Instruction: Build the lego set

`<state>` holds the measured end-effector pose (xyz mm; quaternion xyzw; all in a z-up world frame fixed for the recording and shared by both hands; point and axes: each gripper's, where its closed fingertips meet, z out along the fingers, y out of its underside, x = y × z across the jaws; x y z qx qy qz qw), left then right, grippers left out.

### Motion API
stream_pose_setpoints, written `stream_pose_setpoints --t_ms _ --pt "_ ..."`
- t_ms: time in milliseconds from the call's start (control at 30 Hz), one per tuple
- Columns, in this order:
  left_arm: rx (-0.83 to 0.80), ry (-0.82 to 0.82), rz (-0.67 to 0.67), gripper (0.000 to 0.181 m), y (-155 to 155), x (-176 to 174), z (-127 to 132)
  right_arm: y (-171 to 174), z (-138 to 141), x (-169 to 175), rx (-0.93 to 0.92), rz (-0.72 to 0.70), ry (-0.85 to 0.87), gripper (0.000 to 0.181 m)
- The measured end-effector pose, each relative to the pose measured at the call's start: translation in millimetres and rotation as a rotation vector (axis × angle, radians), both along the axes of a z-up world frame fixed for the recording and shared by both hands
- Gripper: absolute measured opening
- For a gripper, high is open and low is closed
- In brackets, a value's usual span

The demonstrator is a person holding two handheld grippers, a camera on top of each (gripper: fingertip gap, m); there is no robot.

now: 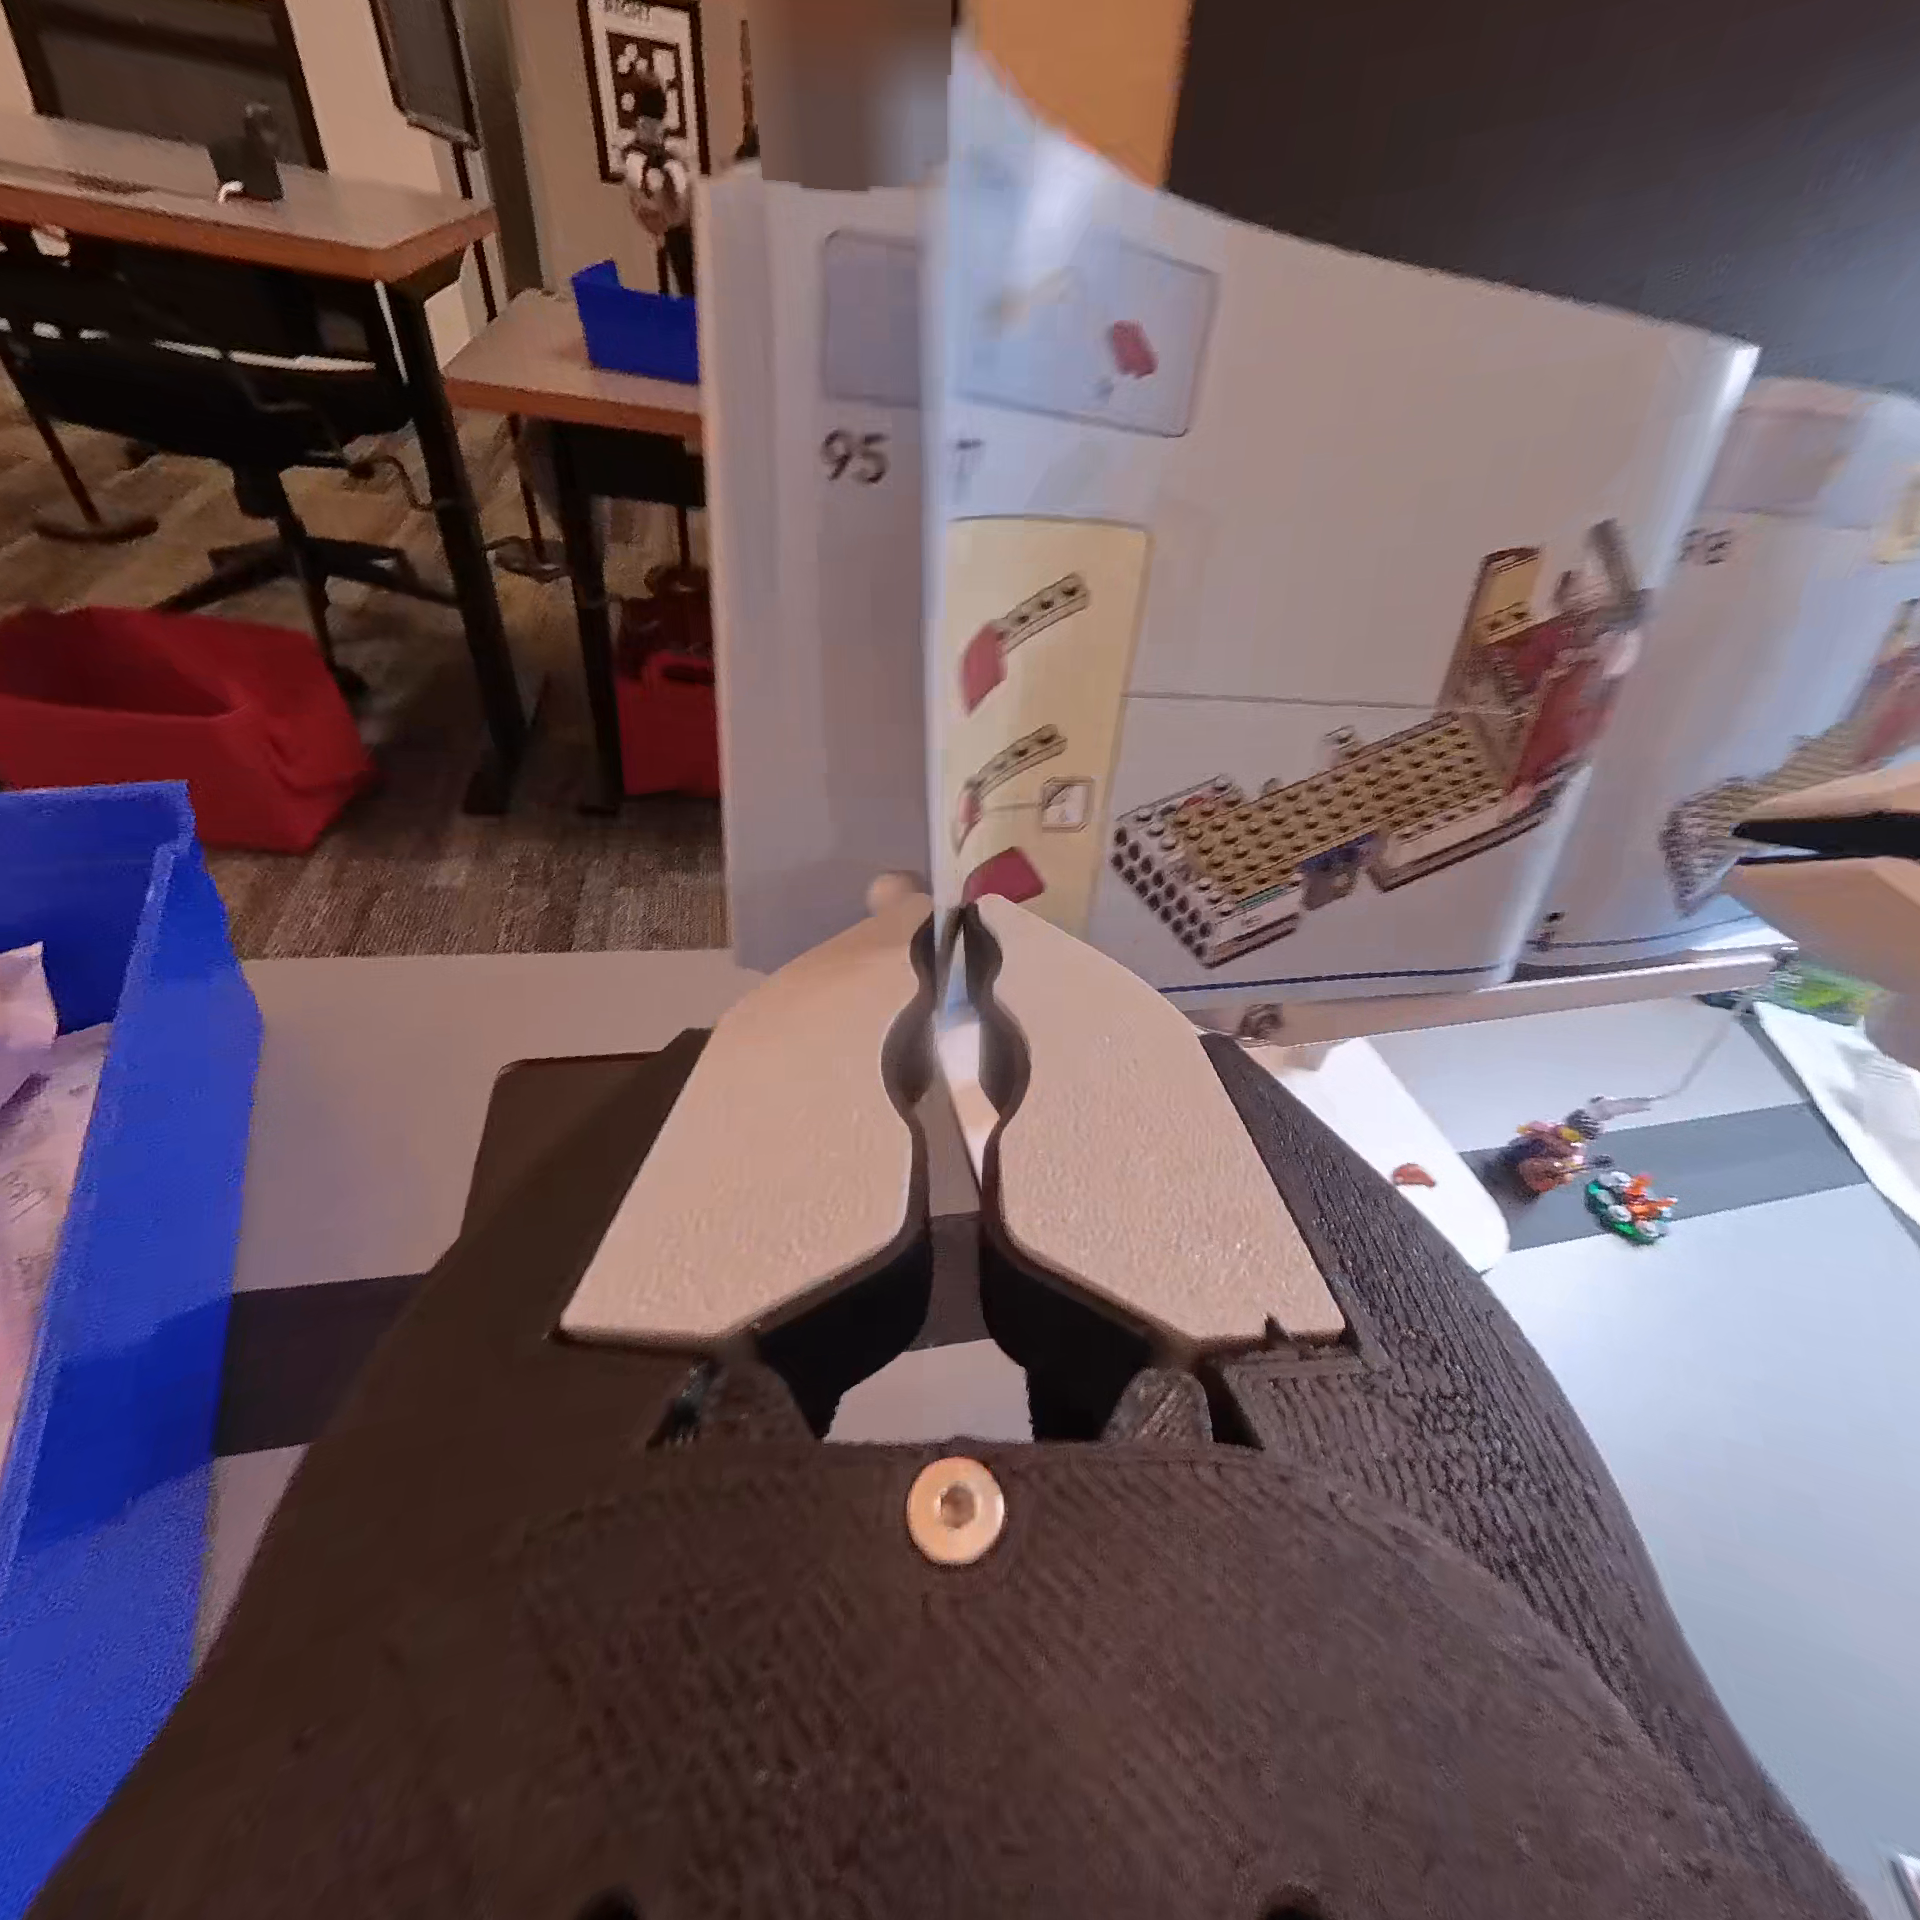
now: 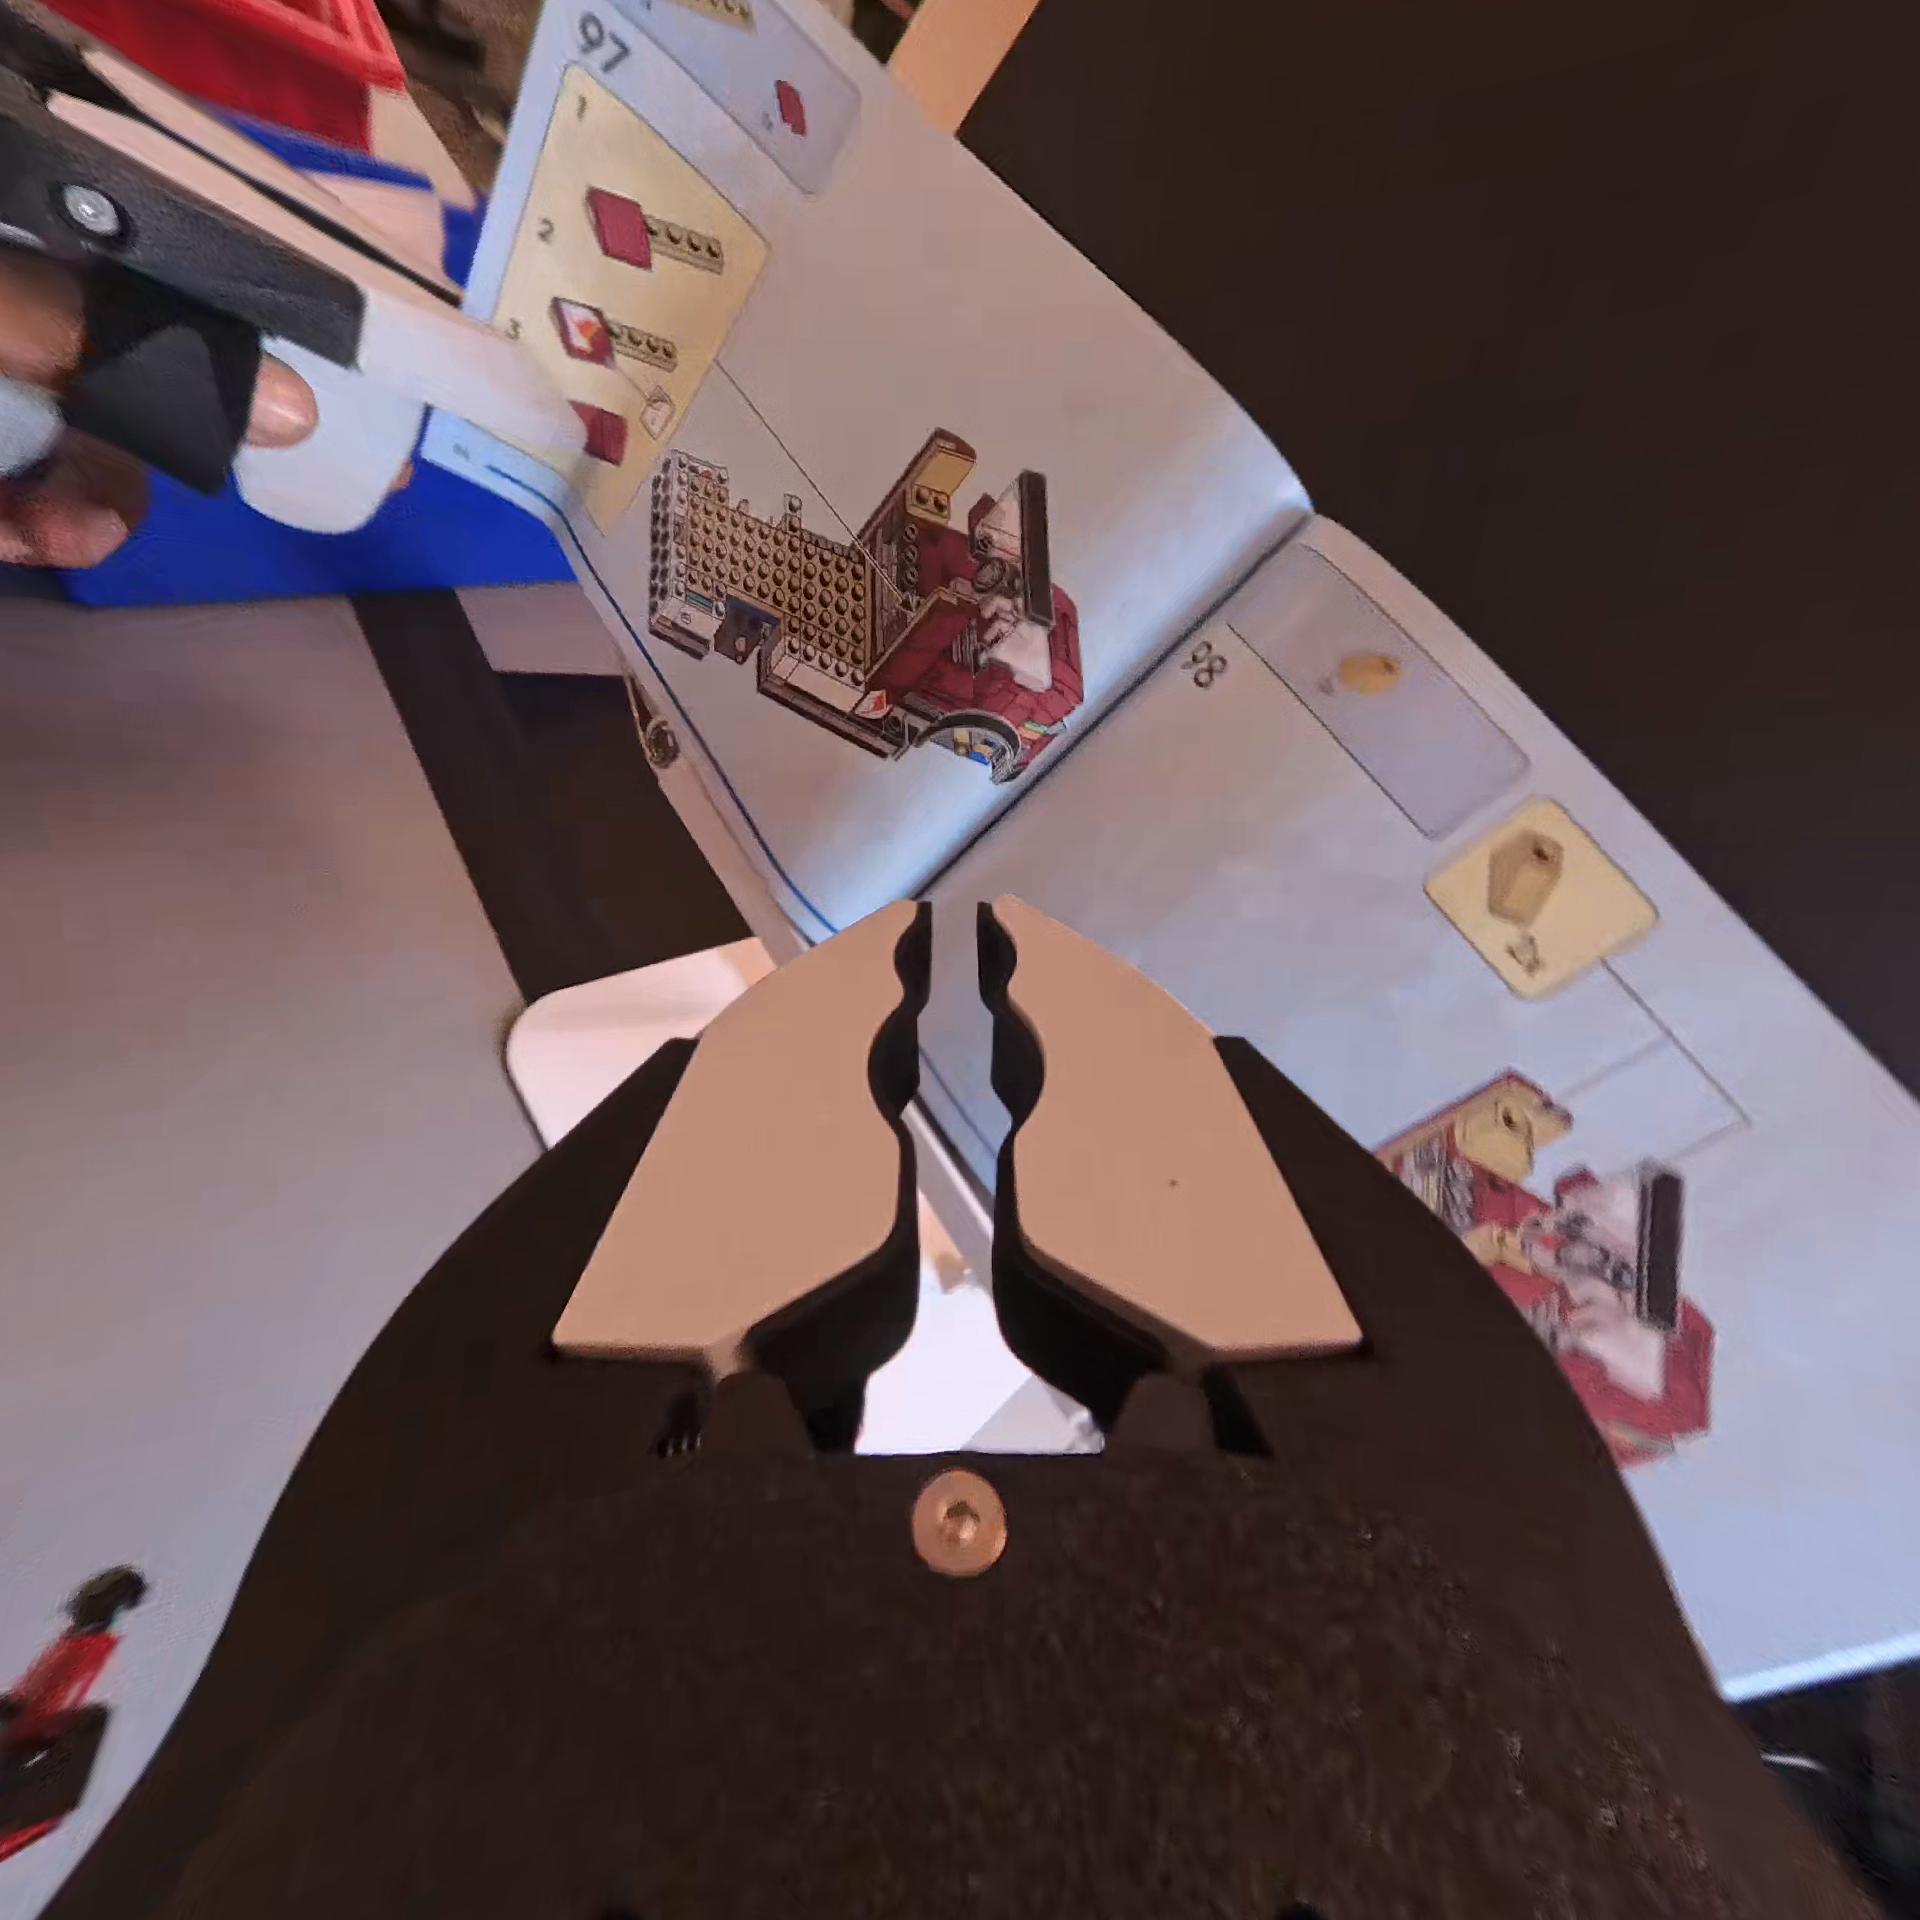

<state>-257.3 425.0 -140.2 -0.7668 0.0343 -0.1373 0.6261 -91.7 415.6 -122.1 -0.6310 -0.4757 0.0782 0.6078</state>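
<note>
Above the grey worktop [image 1: 1714, 1455], the left claw [image 1: 954, 925] pinches an instruction booklet [image 1: 1351, 582] page; the right claw [image 2: 954, 914] hangs slightly parted, empty.

Glossy paper instruction booklet [image 1: 1299, 623], rough matt black plastic hand-held gripper [image 1: 958, 925], shiny metal screw [image 1: 955, 1509], smooth blue plastic bin [image 1: 114, 1195]

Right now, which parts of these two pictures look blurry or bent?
Left wrist view: the held page of the instruction booklet is smeared, its edges bowed by the wide lens; the fingers stay sharp. Right wrist view: the other gripper and the small lego build blur.
</note>
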Motion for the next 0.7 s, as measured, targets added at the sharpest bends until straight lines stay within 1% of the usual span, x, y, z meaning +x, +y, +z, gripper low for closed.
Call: stream_pose_setpoints --t_ms 133,200,233,333,433,533,633,700 --pt "-0.022 -0.047 0.021 0.008 5 -10 -10 15 -4 -23 0.003 -0.017 -0.066 0.008" --pt "-0.027 -0.09 0.055 0.011 3 -15 -12 21 -2 -29 0.023 -0.036 -0.088 0.003" --pt "-0.027 -0.131 0.075 0.014 1 -17 -13 21 -2 -31 0.025 -0.038 -0.095 0.003" --pt "0.004 -0.327 0.105 0.026 -8 -16 -17 21 -1 -34 0.027 -0.064 -0.11 0.002" --pt "0.0 -0.451 0.095 0.035 -15 -6 -33 14 5 -37 0.038 -0.049 -0.098 0.001" --pt "-0.004 -0.512 0.068 0.035 -18 0 -46 6 0 -46 0.041 -0.001 -0.148 0.001" --pt "0.032 -0.589 0.061 0.034 -20 -3 -45 15 -6 -49 0.071 -0.049 -0.234 0.0" --pt "0.02 -0.621 0.023 0.033 -23 7 -49 21 -8 -52 0.057 -0.081 -0.244 0.0"
